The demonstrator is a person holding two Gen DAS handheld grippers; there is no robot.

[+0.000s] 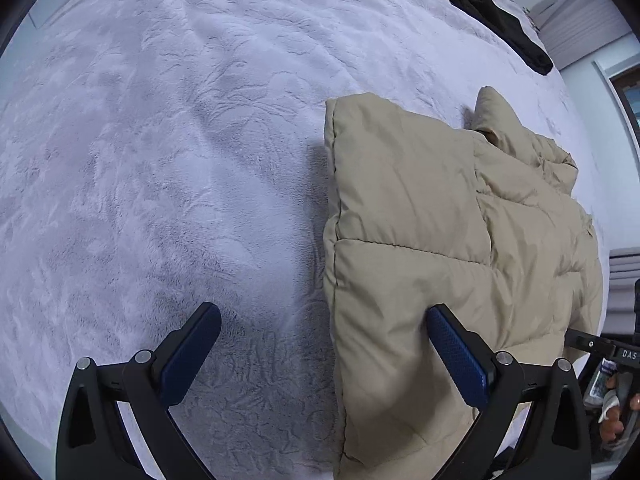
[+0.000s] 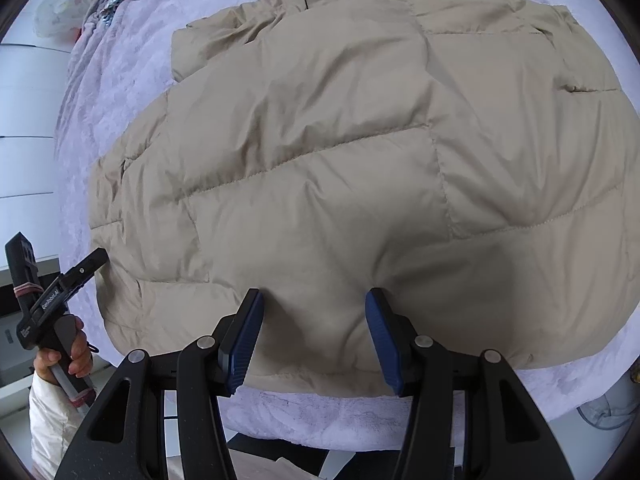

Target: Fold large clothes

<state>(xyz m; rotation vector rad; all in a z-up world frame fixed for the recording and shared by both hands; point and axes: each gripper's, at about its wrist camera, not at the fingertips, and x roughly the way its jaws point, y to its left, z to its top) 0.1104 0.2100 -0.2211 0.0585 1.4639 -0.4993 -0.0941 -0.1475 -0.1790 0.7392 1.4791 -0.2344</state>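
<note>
Lying puffy, quilted beige jacket [image 2: 340, 152] on plush blanket [image 1: 160, 160].

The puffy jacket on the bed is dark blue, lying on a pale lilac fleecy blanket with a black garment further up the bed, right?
Not quite: the puffy jacket is beige, not dark blue; only the gripper pads are blue. Both wrist views show it. The rest holds: it lies on the pale lilac fleecy blanket, and the black garment lies further up the bed.
</note>
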